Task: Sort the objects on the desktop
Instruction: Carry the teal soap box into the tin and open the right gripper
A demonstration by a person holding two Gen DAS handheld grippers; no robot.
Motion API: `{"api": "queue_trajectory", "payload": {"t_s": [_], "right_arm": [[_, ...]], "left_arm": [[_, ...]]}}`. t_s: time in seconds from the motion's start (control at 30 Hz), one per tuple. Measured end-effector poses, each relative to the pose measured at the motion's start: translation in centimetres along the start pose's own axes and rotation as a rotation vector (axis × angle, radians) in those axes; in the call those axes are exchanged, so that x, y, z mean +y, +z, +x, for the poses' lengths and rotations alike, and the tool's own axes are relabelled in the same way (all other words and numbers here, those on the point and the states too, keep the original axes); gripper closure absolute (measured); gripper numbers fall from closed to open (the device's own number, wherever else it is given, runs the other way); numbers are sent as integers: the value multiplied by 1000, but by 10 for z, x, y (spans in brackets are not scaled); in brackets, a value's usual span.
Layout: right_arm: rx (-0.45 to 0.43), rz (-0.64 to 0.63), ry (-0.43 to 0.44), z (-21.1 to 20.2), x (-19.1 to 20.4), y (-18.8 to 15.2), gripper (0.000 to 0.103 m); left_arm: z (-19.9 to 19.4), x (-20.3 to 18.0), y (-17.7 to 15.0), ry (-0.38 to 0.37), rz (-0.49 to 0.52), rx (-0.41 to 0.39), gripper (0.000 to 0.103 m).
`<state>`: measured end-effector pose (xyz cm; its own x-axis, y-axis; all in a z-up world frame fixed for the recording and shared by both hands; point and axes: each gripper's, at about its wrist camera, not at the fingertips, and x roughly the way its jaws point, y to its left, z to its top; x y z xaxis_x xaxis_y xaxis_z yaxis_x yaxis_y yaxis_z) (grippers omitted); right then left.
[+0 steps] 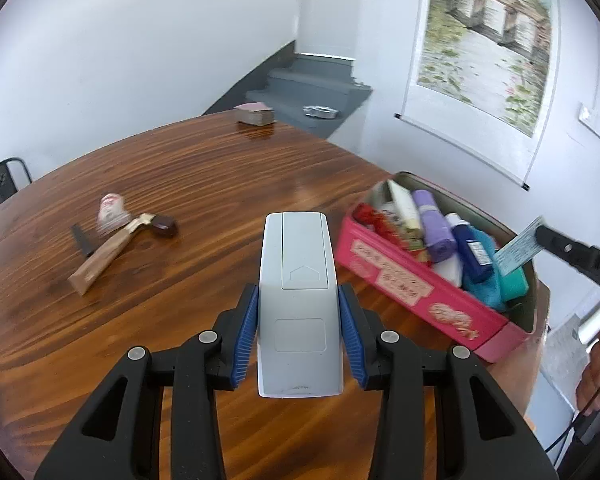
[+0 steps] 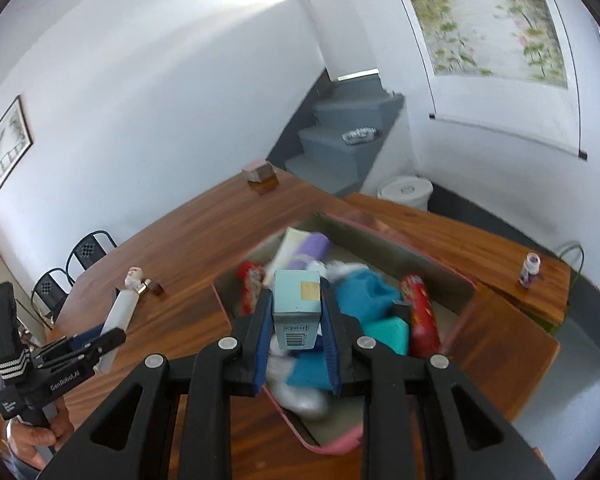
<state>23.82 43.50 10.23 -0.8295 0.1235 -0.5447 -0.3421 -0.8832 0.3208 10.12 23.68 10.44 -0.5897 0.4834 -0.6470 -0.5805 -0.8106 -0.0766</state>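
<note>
In the left wrist view the left gripper [image 1: 299, 326] clamps a grey plastic remote [image 1: 299, 300] beside the well-filled pink rectangular box [image 1: 400, 284], a wooden-handled brush [image 1: 112, 246] still unsorted beyond, while in the right wrist view the right gripper [image 2: 298, 330] clamps a pale-blue carton [image 2: 298, 308] above that box.

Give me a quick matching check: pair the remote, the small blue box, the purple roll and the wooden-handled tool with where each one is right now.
Things:
1. white remote
2. small blue box
3. purple roll
4. wooden-handled tool

Places:
A. lying on the bare table
B. clamped in the right gripper
C. inside the pink box
D. clamped in the left gripper

Pairs: 1-D, 2-B, 3-C, 4-A
</note>
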Motion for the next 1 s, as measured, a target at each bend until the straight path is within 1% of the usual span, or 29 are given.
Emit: {"api": "queue_trajectory", "payload": {"t_s": [0.1, 0.27, 0.43, 0.57, 0.83, 1.0], "right_arm": [[29, 6, -25, 3, -8, -3, 77], [49, 17, -52, 12, -19, -3, 77], [93, 29, -78, 40, -26, 6, 77], [127, 6, -99, 56, -23, 9, 77], [173, -58, -135, 67, -17, 5, 77], [195, -28, -123, 72, -21, 12, 77]], "left_arm": [[1, -11, 1, -18, 16, -3, 61], [1, -19, 1, -34, 13, -2, 61], [3, -18, 0, -35, 5, 6, 61], [3, -16, 0, -35, 0, 10, 61], [6, -14, 1, -41, -5, 20, 61], [5, -17, 2, -46, -1, 19, 61]]}}
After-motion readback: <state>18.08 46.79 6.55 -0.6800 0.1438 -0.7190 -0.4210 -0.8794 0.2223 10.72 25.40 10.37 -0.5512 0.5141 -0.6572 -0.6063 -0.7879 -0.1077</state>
